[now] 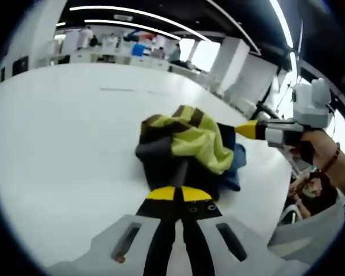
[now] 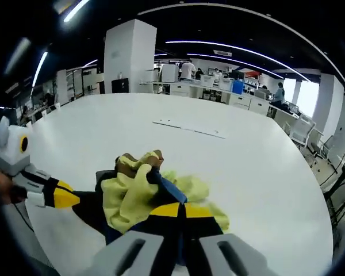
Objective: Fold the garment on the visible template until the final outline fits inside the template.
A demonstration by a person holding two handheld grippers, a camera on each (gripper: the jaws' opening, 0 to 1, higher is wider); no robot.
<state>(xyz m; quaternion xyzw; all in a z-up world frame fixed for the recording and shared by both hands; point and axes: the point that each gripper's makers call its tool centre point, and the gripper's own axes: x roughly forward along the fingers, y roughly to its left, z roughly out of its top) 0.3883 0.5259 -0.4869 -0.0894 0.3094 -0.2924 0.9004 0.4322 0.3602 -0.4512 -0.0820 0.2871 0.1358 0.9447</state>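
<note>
Holding: both grippers pinch the garment (image 1: 184, 146), jaws closed on cloth.
Garment: soft crumpled heap, yellow-green, brown, dark grey and blue panels, mid-desk (image 1: 63, 149).
Desk: smooth, white, matte.
Left gripper (image 1: 178, 194): yellow-tipped jaws together, gripping near hem.
Right gripper (image 2: 181, 210): clamped in folds; a hand (image 1: 325, 152) with beaded bracelet holds it level.

We hold the left gripper (image 1: 178, 194) and right gripper (image 2: 181, 210) with jaws pressed together, our right hand (image 1: 321, 150) gripping its handle.

No readable text, labels, brands or numbers anywhere.
</note>
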